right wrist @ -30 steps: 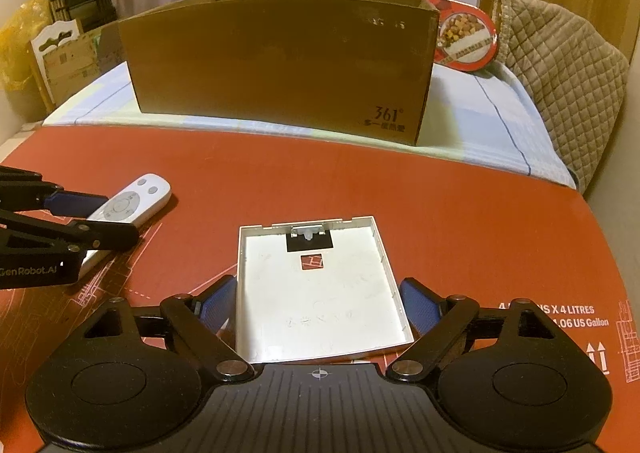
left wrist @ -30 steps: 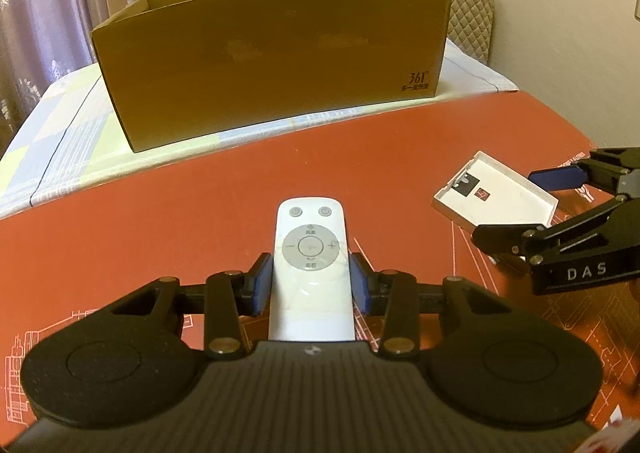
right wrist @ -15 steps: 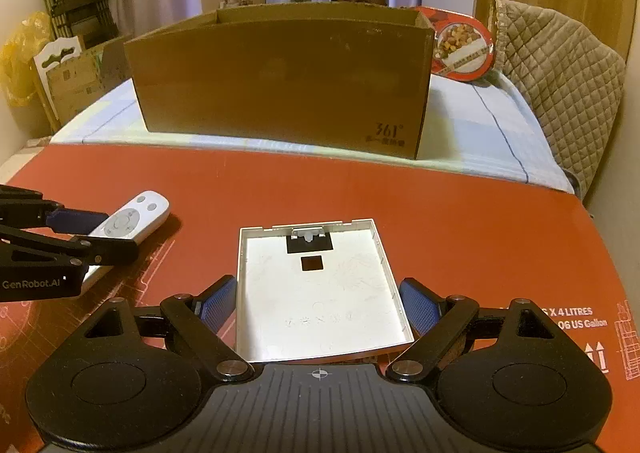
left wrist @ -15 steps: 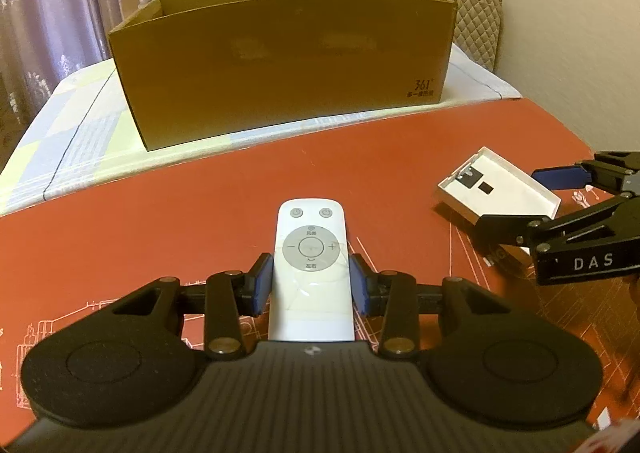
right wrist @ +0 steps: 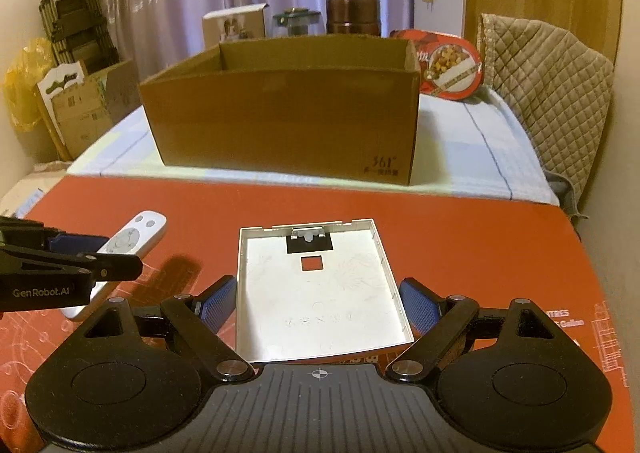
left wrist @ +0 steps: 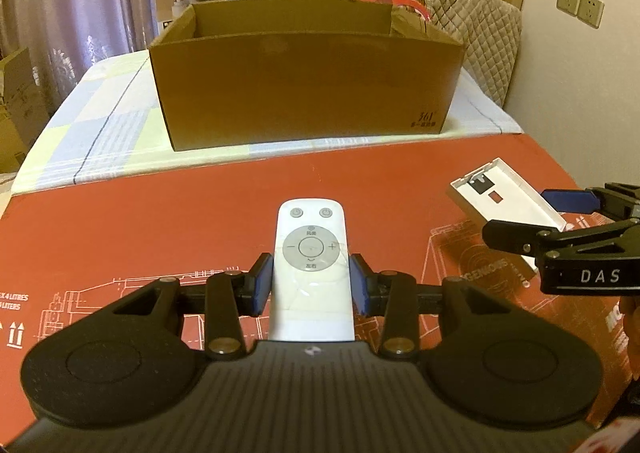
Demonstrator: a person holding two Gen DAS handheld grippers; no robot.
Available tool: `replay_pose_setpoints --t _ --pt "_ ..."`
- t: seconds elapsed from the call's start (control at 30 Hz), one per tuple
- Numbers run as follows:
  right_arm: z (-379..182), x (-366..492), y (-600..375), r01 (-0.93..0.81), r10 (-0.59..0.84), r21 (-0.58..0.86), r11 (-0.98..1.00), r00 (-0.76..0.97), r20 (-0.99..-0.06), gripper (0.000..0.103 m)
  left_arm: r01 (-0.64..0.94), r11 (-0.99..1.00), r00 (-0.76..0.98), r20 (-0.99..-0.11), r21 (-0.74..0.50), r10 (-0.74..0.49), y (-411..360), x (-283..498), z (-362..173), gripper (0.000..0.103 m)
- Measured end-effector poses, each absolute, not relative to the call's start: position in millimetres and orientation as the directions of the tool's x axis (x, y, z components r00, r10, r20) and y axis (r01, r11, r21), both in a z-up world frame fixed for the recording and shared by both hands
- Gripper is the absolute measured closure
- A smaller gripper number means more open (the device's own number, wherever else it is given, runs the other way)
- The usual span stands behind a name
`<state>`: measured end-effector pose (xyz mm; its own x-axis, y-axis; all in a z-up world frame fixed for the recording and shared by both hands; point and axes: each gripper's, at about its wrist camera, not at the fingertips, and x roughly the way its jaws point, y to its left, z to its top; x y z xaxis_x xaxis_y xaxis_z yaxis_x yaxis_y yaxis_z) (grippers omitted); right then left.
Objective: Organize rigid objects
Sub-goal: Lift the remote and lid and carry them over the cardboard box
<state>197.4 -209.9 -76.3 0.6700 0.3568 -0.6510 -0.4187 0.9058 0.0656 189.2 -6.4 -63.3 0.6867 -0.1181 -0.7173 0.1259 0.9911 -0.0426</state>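
Both things ride clear of the red printed tabletop (left wrist: 160, 221), probably bound for the open brown cardboard box (left wrist: 308, 85) straight ahead of each claw. The left claw (left wrist: 311, 285), nearly closed, pinches the slim white plastic remote control (left wrist: 311, 269) by its sides. The right claw (right wrist: 318, 307), spread wide, clamps the flat white rectangular plastic cover (right wrist: 320, 301) across its width.

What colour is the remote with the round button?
White, with a grey round pad. The remote shows best in the left wrist view.
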Motion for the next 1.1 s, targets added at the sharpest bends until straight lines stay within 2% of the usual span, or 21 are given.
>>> replay_pose_setpoints --t 0.6,1.1 --pt "-33.0 172.4 -208.4 -0.409 0.362 0.077 0.909 0.687 -0.63 0.019 0.11 0.993 0.716 -0.688 -0.053 -0.116 -4.6 169.7 -10.8 0.068" --pt "5.3 192.0 -213.4 -0.405 0.365 0.089 0.91 0.683 -0.633 0.019 0.149 0.988 0.732 -0.666 -0.048 -0.143 -4.2 203.9 30.5 0.068"
